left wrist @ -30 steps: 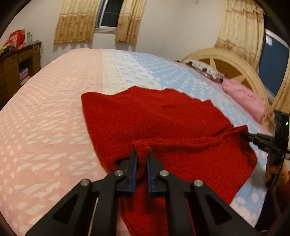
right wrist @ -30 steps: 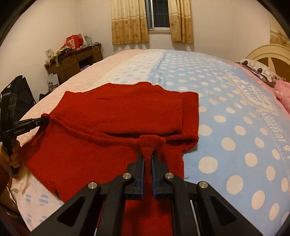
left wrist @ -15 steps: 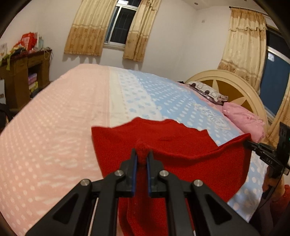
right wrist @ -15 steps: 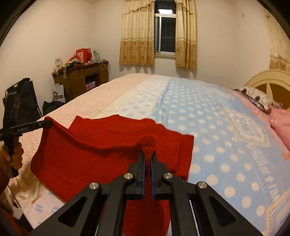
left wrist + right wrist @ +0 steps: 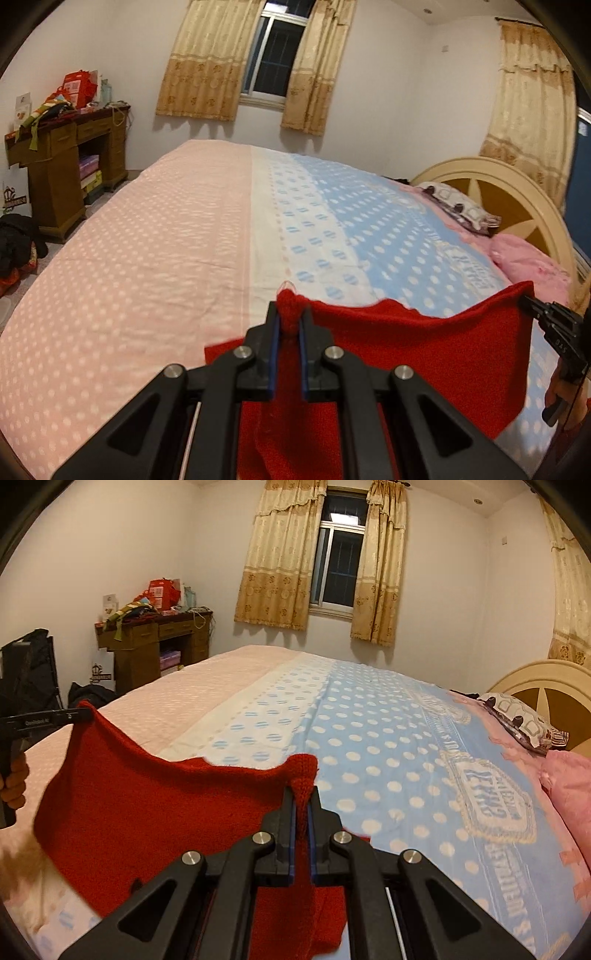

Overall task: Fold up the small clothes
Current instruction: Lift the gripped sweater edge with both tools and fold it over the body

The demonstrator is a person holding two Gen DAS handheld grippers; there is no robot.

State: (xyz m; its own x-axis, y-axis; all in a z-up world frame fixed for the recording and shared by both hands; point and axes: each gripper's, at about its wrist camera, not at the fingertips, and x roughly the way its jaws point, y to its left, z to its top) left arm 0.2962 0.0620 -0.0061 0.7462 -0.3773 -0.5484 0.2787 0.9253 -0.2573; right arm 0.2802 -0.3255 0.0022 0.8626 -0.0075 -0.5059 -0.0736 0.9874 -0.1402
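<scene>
A red knitted garment [image 5: 424, 354] hangs lifted above the bed, stretched between both grippers. My left gripper [image 5: 287, 314] is shut on one corner of its top edge. My right gripper [image 5: 303, 794] is shut on the other corner, and the red garment [image 5: 147, 808] sags between them. In the left wrist view the right gripper [image 5: 532, 302] shows at the far right holding the cloth. In the right wrist view the left gripper [image 5: 79, 713] shows at the far left holding the cloth. The garment's lower part is hidden behind the gripper bodies.
The bed [image 5: 147, 240] has a pink and blue dotted cover. Pillows [image 5: 458, 206] and a pink cushion [image 5: 528, 262] lie by the round headboard [image 5: 517, 192] on the right. A wooden desk [image 5: 62, 162] with clutter stands at the left wall.
Both grippers have risen together with the garment. It lay spread on the bed a second ago and now hangs in the air, off the cover.
</scene>
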